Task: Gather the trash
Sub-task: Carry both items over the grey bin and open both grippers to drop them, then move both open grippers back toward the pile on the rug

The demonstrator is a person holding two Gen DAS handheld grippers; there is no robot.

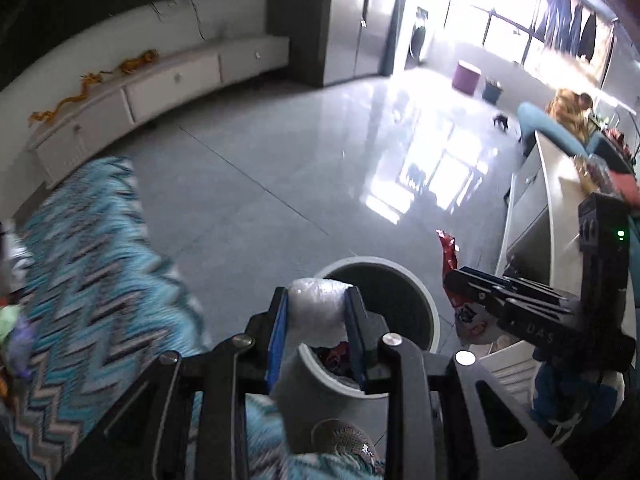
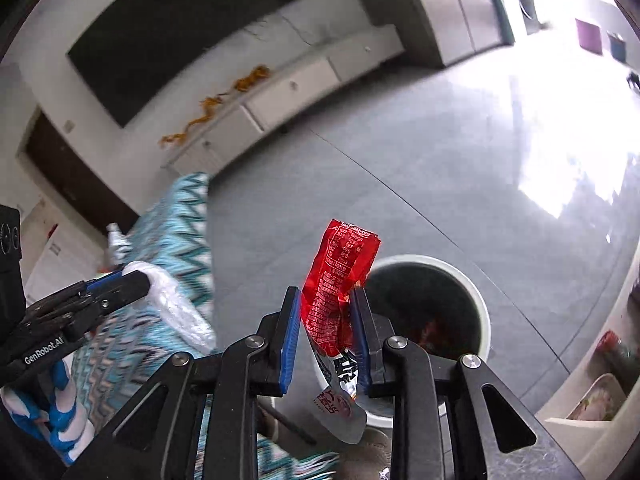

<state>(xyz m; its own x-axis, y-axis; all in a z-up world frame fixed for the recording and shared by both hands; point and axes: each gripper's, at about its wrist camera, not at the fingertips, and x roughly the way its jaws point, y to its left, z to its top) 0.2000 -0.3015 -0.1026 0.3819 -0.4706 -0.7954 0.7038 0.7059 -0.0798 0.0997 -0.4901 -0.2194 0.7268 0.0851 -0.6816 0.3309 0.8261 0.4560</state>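
Two grabs going atm: left gripper (image 1: 316,312) clamped on a plastic wad (image 1: 316,300), right gripper (image 2: 327,332) pinching a red wrapper (image 2: 340,280), both over the bin (image 1: 424,300) rim, so tbh either could flutter onto the floor (image 1: 260,168).

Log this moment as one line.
left gripper: shut on plastic wad | right gripper: shut on red wrapper | bin: below, open

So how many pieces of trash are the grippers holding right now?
2: a white plastic wad in the left gripper, a red snack wrapper in the right gripper. Both are near the bin.
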